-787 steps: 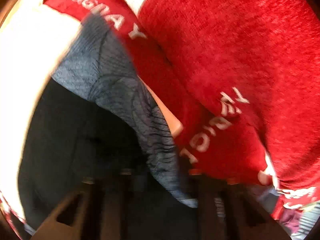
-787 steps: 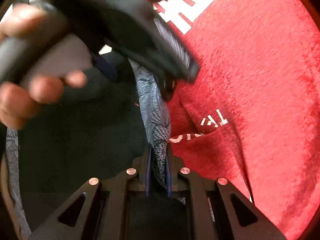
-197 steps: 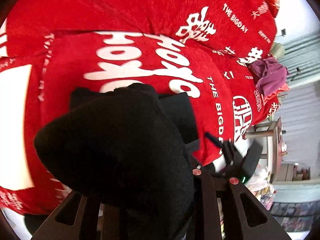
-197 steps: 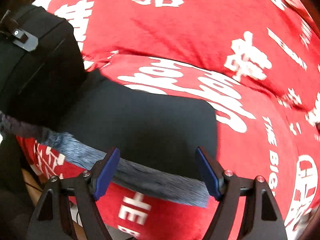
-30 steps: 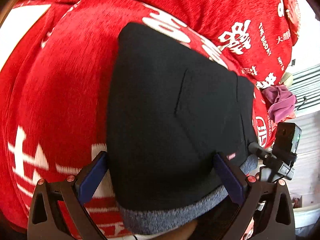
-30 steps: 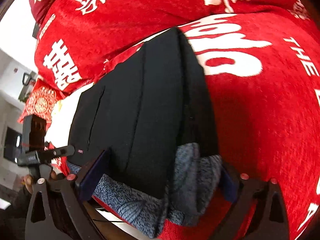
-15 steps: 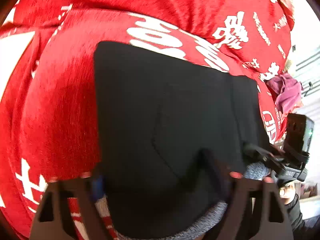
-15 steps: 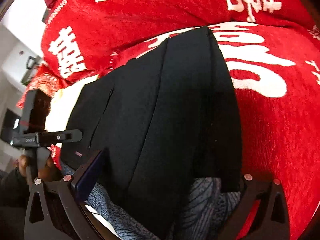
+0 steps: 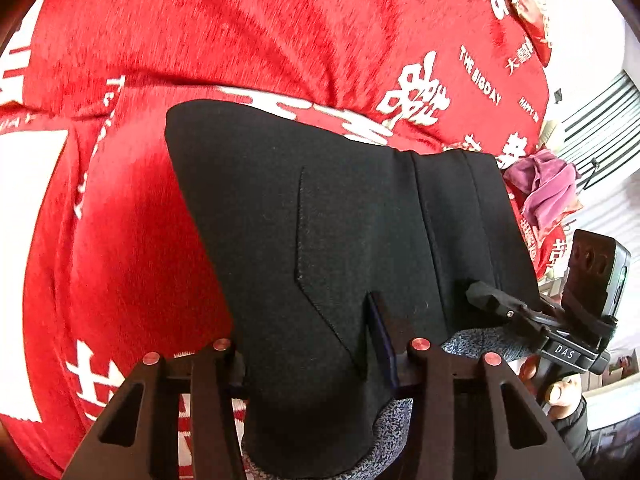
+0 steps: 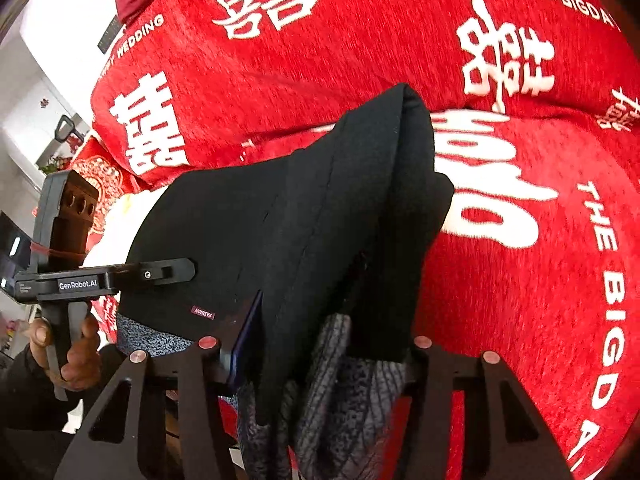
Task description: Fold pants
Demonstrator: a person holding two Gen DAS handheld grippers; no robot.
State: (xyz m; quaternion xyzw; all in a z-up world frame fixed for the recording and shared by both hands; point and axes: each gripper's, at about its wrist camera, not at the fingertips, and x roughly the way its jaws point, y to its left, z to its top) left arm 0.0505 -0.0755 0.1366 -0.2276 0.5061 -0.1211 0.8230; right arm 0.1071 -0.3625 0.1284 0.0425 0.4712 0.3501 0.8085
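The black pants (image 9: 320, 220) are folded into a thick stack with a grey patterned lining (image 10: 340, 400) showing at the near edge. They rest on the red bedspread (image 9: 240, 40). My left gripper (image 9: 312, 344) is shut on the near edge of the stack. My right gripper (image 10: 320, 344) is shut on the same near edge at the other corner, around black cloth and grey lining. Each gripper shows in the other's view: the right one (image 9: 492, 300) and the left one (image 10: 176, 272).
The red bedspread (image 10: 500, 80) with white lettering covers the bed around the pants. A purple cloth (image 9: 544, 188) lies at the far right corner of the bed. A white wall and room clutter (image 10: 40, 100) lie beyond the bed's edge.
Both grippers were open astride the stack's near edge a second ago. Their jaws have since closed onto the pants' edge. The stack looks slightly raised.
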